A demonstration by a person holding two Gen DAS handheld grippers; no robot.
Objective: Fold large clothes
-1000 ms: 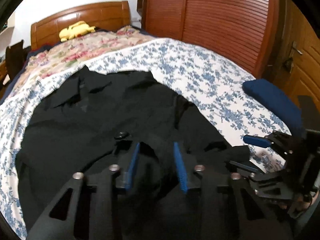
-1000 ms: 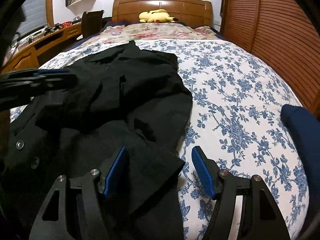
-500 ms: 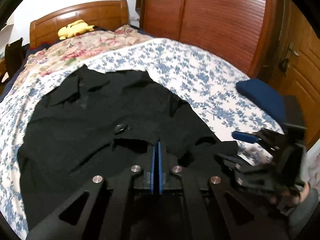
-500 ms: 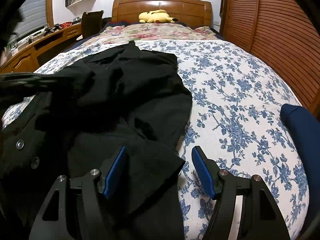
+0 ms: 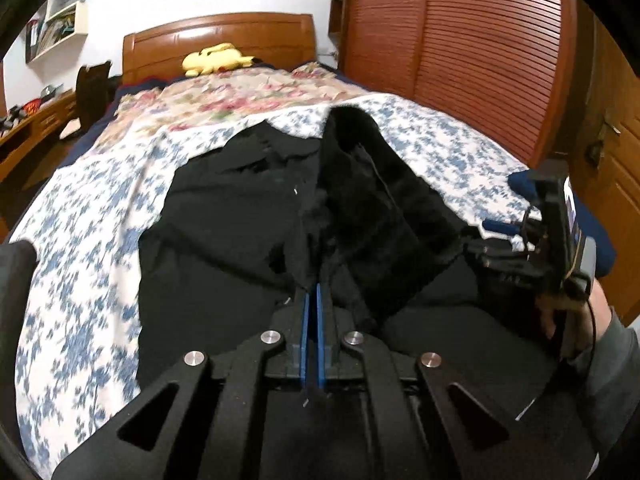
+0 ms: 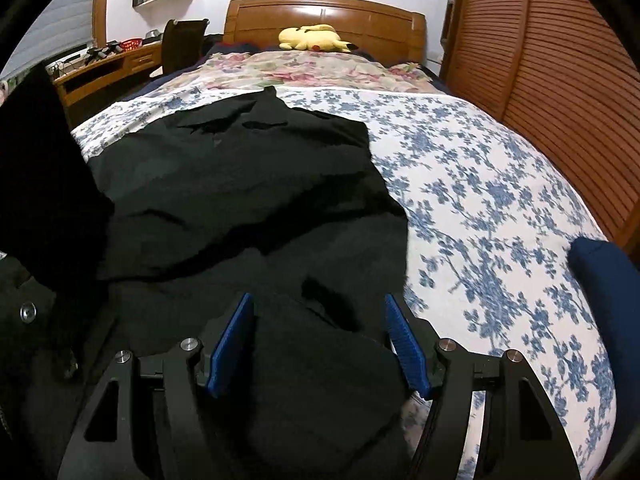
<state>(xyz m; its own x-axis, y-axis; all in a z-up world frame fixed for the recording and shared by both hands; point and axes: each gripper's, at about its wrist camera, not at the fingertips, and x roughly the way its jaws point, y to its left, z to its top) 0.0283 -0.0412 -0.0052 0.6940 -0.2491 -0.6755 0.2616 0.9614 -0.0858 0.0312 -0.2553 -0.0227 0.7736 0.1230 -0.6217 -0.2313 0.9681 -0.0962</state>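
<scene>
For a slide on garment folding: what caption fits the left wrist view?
Left tongs shut on a lifted flap of the black coat spread on the floral bedsheet.

No lettering, label, brand mark, number or sign can be read anywhere in either wrist view; the small lit screen (image 5: pixel 571 216) mounted on the gripper at the right edge is far too blurred to make out.

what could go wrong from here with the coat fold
1. The left tongs pinch only a thin edge of the heavy black buttoned coat; it may slip out mid-lift.
2. The right tongs stand open over the hem, holding nothing, so the coat could drag across the blue floral bedsheet and bunch.
</scene>
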